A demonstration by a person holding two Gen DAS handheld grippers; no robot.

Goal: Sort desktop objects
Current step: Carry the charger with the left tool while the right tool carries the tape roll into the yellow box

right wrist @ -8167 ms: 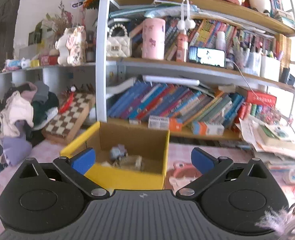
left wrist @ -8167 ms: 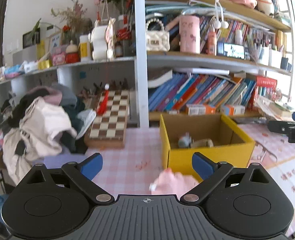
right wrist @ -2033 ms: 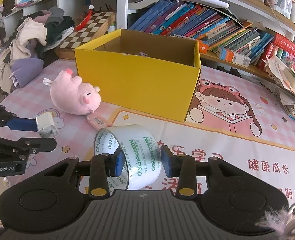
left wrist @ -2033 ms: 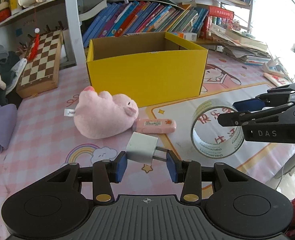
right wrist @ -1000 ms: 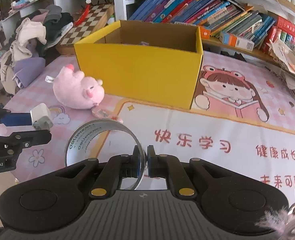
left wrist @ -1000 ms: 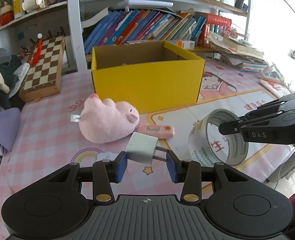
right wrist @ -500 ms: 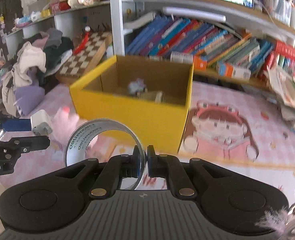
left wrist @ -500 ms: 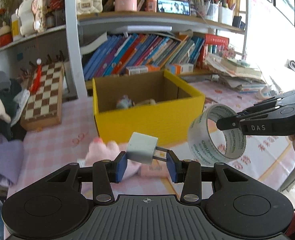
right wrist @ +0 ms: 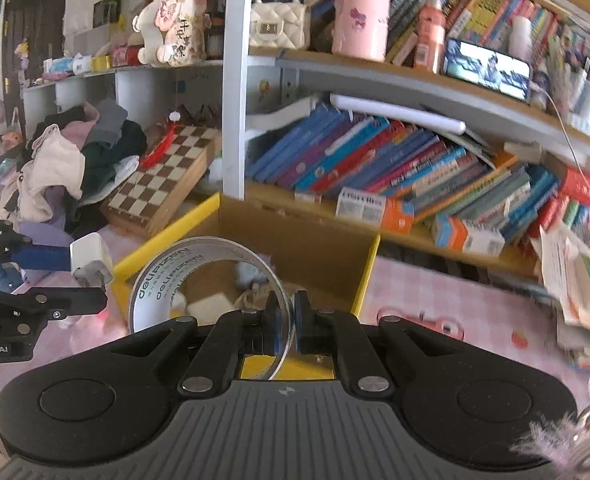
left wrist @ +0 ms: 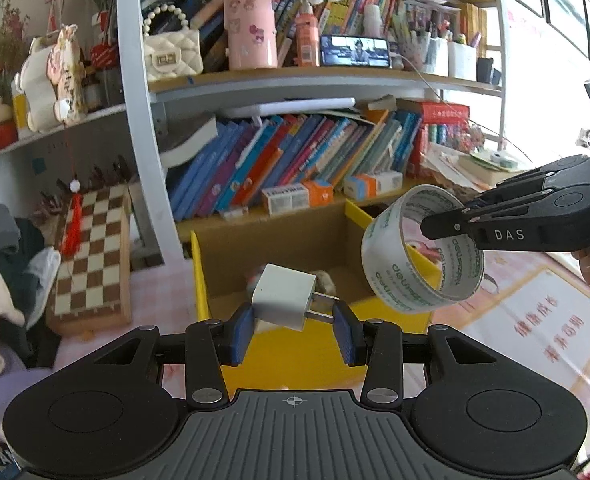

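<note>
My left gripper is shut on a white plug adapter and holds it in the air above the near wall of the yellow cardboard box. My right gripper is shut on the rim of a clear tape roll, which hangs over the box's opening. The roll shows at the right of the left wrist view, held by the right gripper. The adapter shows at the left of the right wrist view. Small items lie in the box.
A bookshelf full of books stands right behind the box. A chessboard leans at the left, next to a heap of clothes. A pink checked cloth and a printed mat cover the table.
Both grippers have risen and moved forward with their objects, from low over the table to above the yellow box. The pink plush has dropped out of view.
</note>
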